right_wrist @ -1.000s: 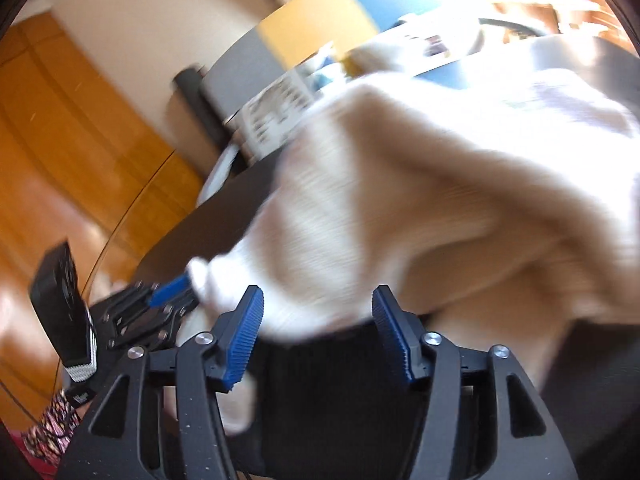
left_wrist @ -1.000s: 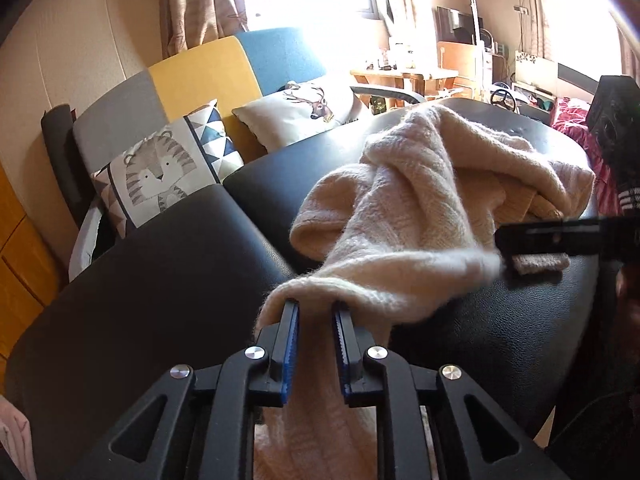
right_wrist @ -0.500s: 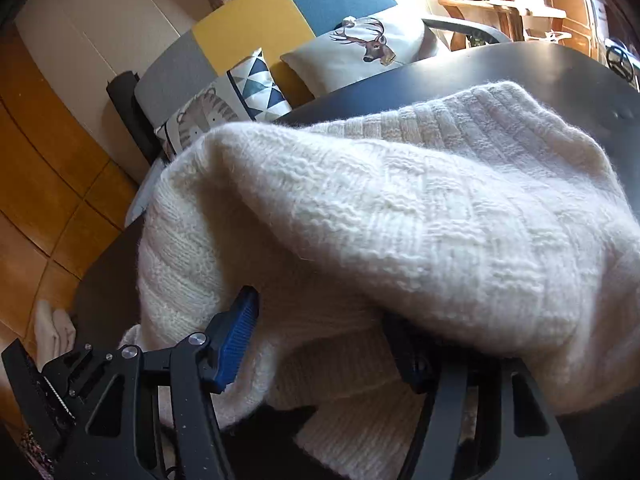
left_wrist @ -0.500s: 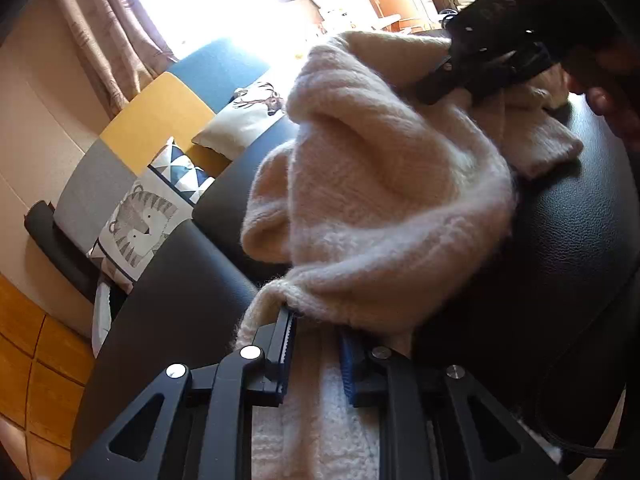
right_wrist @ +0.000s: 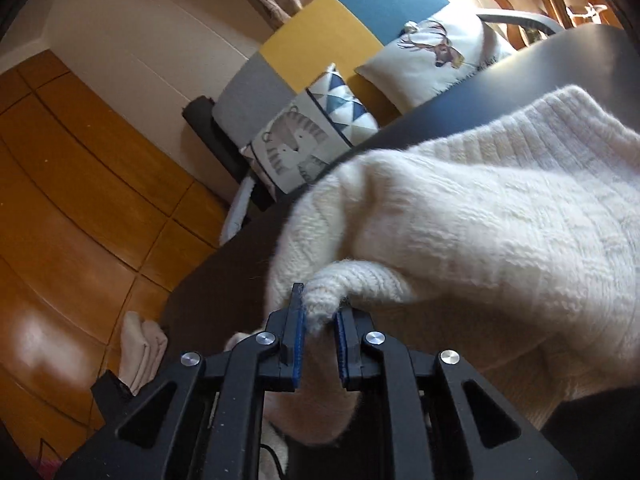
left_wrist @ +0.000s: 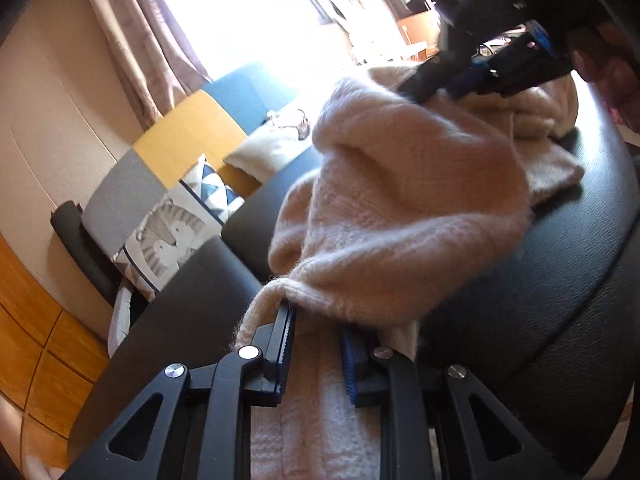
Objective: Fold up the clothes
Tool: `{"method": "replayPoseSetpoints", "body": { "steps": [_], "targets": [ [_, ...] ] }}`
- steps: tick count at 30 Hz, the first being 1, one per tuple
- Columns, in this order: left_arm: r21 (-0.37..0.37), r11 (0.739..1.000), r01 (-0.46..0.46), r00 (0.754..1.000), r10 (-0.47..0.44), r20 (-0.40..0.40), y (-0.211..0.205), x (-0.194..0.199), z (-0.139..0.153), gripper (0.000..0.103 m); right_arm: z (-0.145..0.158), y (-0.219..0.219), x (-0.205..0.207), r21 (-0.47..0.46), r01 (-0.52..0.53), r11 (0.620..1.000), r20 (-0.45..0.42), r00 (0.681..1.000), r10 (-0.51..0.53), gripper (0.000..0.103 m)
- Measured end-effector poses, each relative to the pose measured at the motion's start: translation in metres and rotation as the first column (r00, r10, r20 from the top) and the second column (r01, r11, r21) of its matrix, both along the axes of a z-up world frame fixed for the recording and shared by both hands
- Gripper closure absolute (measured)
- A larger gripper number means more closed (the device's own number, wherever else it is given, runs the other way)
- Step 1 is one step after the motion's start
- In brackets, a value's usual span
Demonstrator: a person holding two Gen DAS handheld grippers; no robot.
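In the left wrist view, your left gripper (left_wrist: 316, 340) is clamped on a bunched edge of the sweater (left_wrist: 404, 208), and the knit runs between the pads and hangs down below them. The rest of the sweater is heaped on the black table (left_wrist: 560, 280), part lifted and part lying flat at the far side. Your right gripper (left_wrist: 448, 80) shows at the top right, down on the far part of the heap. The risk here is that you hold a thick wad, not a single edge. If you pull, the wad could slide through the pads, or hidden layers could come up with it and the fold would go crooked.

In the right wrist view, your right gripper (right_wrist: 318, 326) is closing on a small ribbed fold of the sweater (right_wrist: 480, 216), and that fold sits between the pads near their tips. It is a shallow bite. The knit is soft and stretchy, so a quick lift could let the fold pop out before the grip is firm. Most of the sweater sags to the right over the table (right_wrist: 532, 76), and that weight drags sideways on the pinch. You also cannot tell from here which part of the garment you have. If the two grippers hold unmatched points, spreading them will twist the sweater rather than flatten it.
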State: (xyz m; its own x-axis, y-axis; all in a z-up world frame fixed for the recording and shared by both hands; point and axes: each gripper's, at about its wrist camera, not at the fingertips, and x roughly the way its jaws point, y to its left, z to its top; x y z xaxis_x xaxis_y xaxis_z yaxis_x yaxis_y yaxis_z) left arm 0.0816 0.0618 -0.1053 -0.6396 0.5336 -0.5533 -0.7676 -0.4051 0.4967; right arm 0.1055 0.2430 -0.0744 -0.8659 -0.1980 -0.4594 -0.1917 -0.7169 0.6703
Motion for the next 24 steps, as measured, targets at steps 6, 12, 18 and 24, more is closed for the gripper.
{"method": "replayPoseSetpoints", "body": {
  "steps": [6, 12, 18, 24],
  "targets": [
    [-0.004, 0.998, 0.066, 0.997, -0.066, -0.049, 0.003, 0.019, 0.01, 0.081, 0.029, -0.02, -0.012, -0.013, -0.085, 0.996, -0.071, 0.994, 0.084, 0.089],
    [0.084, 0.994, 0.072, 0.997, -0.072, 0.003, -0.004, 0.014, 0.028, 0.08, 0.031, -0.03, -0.028, -0.055, -0.157, 0.986, -0.106, 0.983, 0.151, 0.089],
    [0.076, 0.997, 0.027, 1.0, -0.027, 0.001, -0.019, 0.007, 0.032, 0.08, 0.032, -0.042, -0.036, -0.043, -0.18, 0.983, -0.113, 0.978, 0.174, 0.089],
    [0.172, 0.985, 0.005, 0.992, -0.026, 0.122, -0.047, 0.008, 0.043, 0.08, 0.03, -0.066, -0.042, -0.051, -0.257, 0.965, -0.145, 0.958, 0.247, 0.089]
  ]
}}
